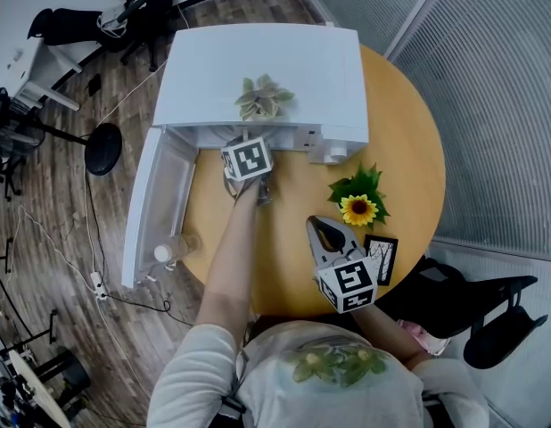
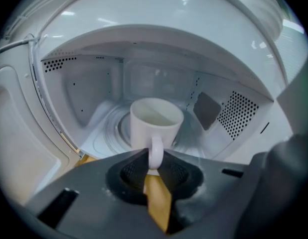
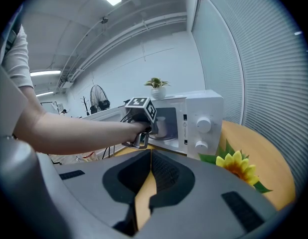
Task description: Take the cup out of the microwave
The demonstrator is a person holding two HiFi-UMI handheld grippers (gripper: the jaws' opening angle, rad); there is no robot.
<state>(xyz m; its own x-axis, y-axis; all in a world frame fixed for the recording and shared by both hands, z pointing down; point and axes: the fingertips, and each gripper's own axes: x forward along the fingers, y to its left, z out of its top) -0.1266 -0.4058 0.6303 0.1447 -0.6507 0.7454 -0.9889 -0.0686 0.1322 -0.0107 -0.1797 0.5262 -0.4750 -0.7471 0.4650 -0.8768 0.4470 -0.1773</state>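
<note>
The left hand-held gripper [image 2: 154, 159] reaches into the open microwave [image 1: 258, 61], its jaws nearly together and pinching the handle [image 2: 155, 151] of the white cup [image 2: 155, 121]. The cup stands upright on the microwave's glass turntable [image 2: 108, 133]. The right hand-held gripper [image 3: 150, 156] hangs over the counter [image 1: 409, 150] in front of the microwave, its jaws closed on nothing.

Microwave [image 1: 213, 69] at far side of table [image 1: 409, 150], door [image 1: 155, 203] open to the left.
Inside, on turntable [image 2: 111, 128]: cup [image 2: 154, 121], handle toward the opening, between pads of left gripper [image 2: 154, 158]. On top: potted plant [image 1: 262, 99]. Right of front: sunflower [image 1: 358, 209], picture frame [image 1: 381, 259] just before it, right gripper [image 1: 324, 232] just left of both. Left, by door: bottle [image 1: 168, 251].
</note>
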